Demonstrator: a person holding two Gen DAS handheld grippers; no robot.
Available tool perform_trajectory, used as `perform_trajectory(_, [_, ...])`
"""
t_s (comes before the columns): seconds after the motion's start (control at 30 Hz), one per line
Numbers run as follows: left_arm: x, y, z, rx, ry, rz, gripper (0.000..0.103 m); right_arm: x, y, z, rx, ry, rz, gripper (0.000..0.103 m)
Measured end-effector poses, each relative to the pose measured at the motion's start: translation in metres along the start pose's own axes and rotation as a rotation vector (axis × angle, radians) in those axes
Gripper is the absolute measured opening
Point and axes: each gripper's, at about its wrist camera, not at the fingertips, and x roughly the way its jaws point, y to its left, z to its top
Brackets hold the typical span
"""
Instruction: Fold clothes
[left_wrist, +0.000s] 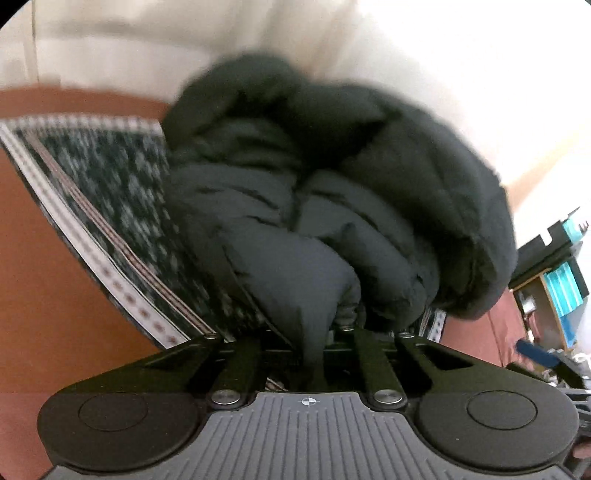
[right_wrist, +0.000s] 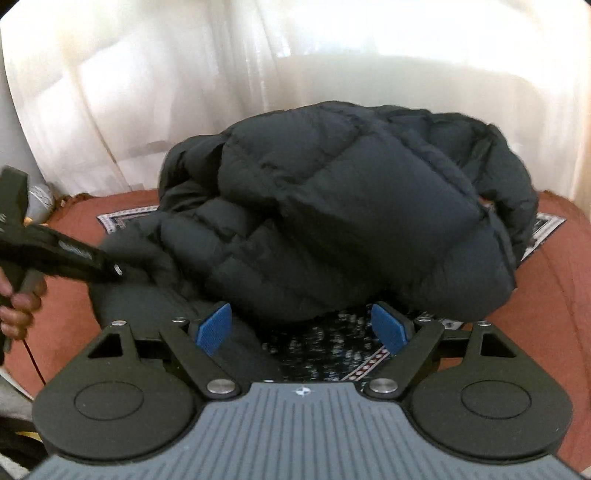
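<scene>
A dark puffer jacket (left_wrist: 332, 192) lies bunched in a thick heap on a patterned rug (left_wrist: 122, 206). In the left wrist view a fold of it runs down between the fingers of my left gripper (left_wrist: 332, 328), which is shut on the fabric; the fingertips are buried in it. In the right wrist view the jacket (right_wrist: 351, 221) fills the middle. My right gripper (right_wrist: 301, 328) is open just in front of its near edge, blue pads (right_wrist: 214, 328) wide apart with only rug between them. The left gripper (right_wrist: 122, 271), held by a hand (right_wrist: 18, 302), bites the jacket's left side.
The rug (right_wrist: 332, 350) lies on a rust-coloured cover (right_wrist: 546, 295). White curtains (right_wrist: 184, 92) hang behind. A shelf with teal items (left_wrist: 557, 280) stands at the far right of the left wrist view. A red cable (right_wrist: 33, 362) hangs below the hand.
</scene>
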Motion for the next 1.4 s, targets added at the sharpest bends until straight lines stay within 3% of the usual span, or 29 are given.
perform_trajectory(0.17, [-0.050, 0.015, 0.041, 0.106, -0.079, 0.045, 0.003, 0.002, 0.008, -0.005, 0.012, 0.026, 0.018, 0.085])
perform_trajectory(0.33, [-0.072, 0.044, 0.085, 0.230, -0.126, 0.177, 0.003, 0.009, 0.024, -0.006, 0.030, 0.039, 0.052, 0.085])
perform_trajectory(0.43, [-0.053, 0.076, 0.106, 0.248, -0.117, 0.287, 0.003, 0.014, 0.037, -0.008, 0.029, 0.054, 0.071, 0.085])
perform_trajectory(0.5, [-0.033, 0.102, 0.110, 0.205, -0.081, 0.342, 0.006, 0.019, 0.047, -0.009, 0.026, 0.067, 0.083, 0.085])
perform_trajectory(0.57, [-0.011, 0.129, 0.112, 0.149, -0.038, 0.391, 0.017, 0.025, 0.059, -0.011, 0.024, 0.080, 0.097, 0.085])
perform_trajectory(0.63, [-0.013, 0.146, 0.105, 0.081, -0.017, 0.373, 0.020, 0.029, 0.070, -0.010, 0.019, 0.091, 0.111, 0.085])
perform_trajectory(0.67, [-0.019, 0.150, 0.100, 0.061, -0.019, 0.351, 0.031, 0.031, 0.075, -0.010, 0.015, 0.096, 0.118, 0.085])
perform_trajectory(0.7, [-0.029, 0.149, 0.094, 0.066, -0.032, 0.337, 0.032, 0.033, 0.080, -0.009, 0.012, 0.102, 0.125, 0.085])
perform_trajectory(0.77, [-0.052, 0.143, 0.082, 0.096, -0.058, 0.336, 0.054, 0.038, 0.091, -0.008, 0.003, 0.112, 0.135, 0.085])
perform_trajectory(0.93, [-0.096, 0.134, 0.056, 0.153, -0.091, 0.316, 0.062, 0.060, 0.097, 0.001, 0.012, 0.167, 0.097, 0.085])
perform_trajectory(1.03, [-0.108, 0.137, 0.044, 0.155, -0.101, 0.361, 0.067, 0.069, 0.097, 0.004, 0.034, 0.200, 0.084, 0.085])
perform_trajectory(1.13, [-0.107, 0.146, 0.028, 0.090, -0.024, 0.305, 0.075, 0.073, 0.102, 0.004, 0.003, 0.215, 0.114, 0.085])
perform_trajectory(1.23, [-0.095, 0.149, -0.007, 0.019, 0.113, 0.228, 0.076, 0.080, 0.109, 0.004, -0.025, 0.228, 0.139, 0.085])
perform_trajectory(1.3, [-0.090, 0.140, -0.028, -0.005, 0.156, 0.200, 0.076, 0.086, 0.112, 0.003, -0.026, 0.242, 0.147, 0.085])
perform_trajectory(1.4, [-0.085, 0.122, -0.048, -0.030, 0.182, 0.144, 0.077, 0.091, 0.094, 0.000, -0.032, 0.252, 0.049, 0.085])
